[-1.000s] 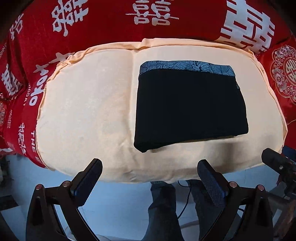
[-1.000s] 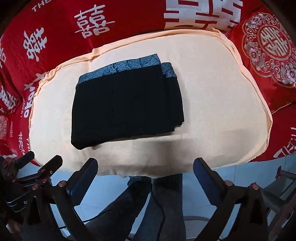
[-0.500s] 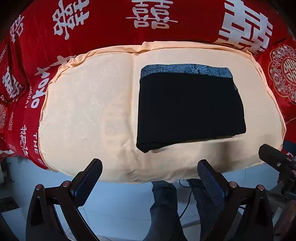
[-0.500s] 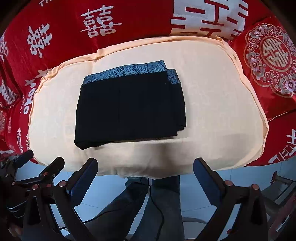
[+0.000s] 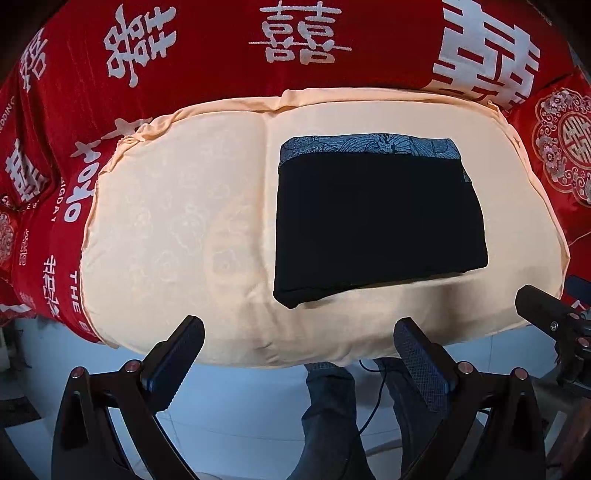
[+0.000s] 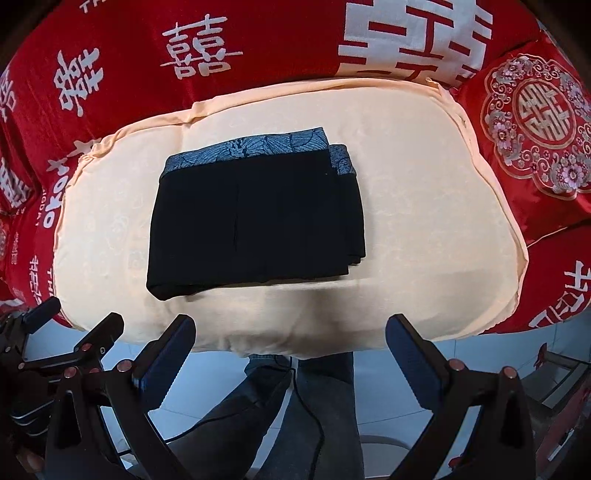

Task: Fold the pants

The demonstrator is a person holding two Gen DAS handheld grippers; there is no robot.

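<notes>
One pair of black pants (image 5: 376, 225) (image 6: 255, 225), folded into a compact rectangle with one blue patterned waistband (image 5: 369, 147) (image 6: 251, 151) along the far edge. Lying flat on one peach cushion (image 5: 177, 229) (image 6: 424, 221), ahead of both sets of fingers and untouched by either. Stacked layers stepped along the right edge in the right wrist view.

Left gripper (image 5: 297, 349): two fingers spread wide, nothing between them — pants ahead, nearer the right finger. Right gripper (image 6: 290, 347): two fingers spread wide, empty — pants ahead, nearer the left finger.

Red bedspread (image 5: 221, 44) (image 6: 258, 33) with white characters beyond and around the cushion. Two trouser legs of a person (image 5: 328, 417) (image 6: 280, 413) below the fingers.
</notes>
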